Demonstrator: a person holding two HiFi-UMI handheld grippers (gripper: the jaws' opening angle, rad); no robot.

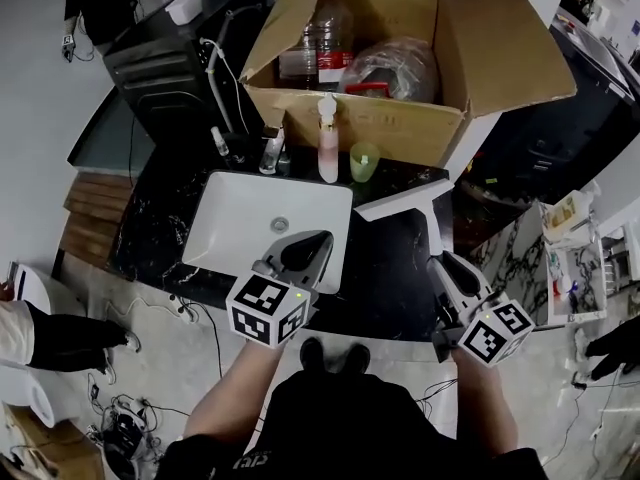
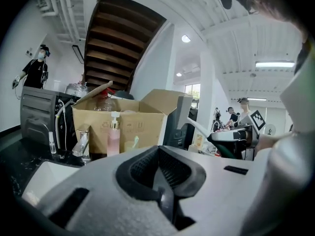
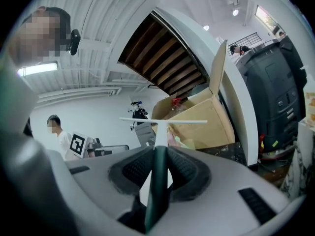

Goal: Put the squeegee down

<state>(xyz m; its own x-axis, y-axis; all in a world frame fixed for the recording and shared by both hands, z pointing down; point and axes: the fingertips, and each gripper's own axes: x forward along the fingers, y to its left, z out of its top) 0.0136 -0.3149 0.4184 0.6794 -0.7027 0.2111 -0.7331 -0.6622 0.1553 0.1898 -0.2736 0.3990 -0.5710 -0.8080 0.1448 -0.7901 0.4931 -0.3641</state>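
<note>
The squeegee (image 1: 405, 200) is clamped by its handle in the right gripper (image 1: 445, 263), whose jaws press on the stem from both sides. Its long axis runs straight out ahead of that gripper, away from the person, with the white blade crosswise at the far end. The blade hangs over the dark desk (image 1: 400, 288), just right of the sink (image 1: 215, 253) and in front of the cardboard box (image 1: 400, 128); whether it touches the desk I cannot tell. The right hand carries it near level, so lowering looks like the remaining move. The left gripper (image 1: 315, 240) hovers above the sink, closed and empty
</note>
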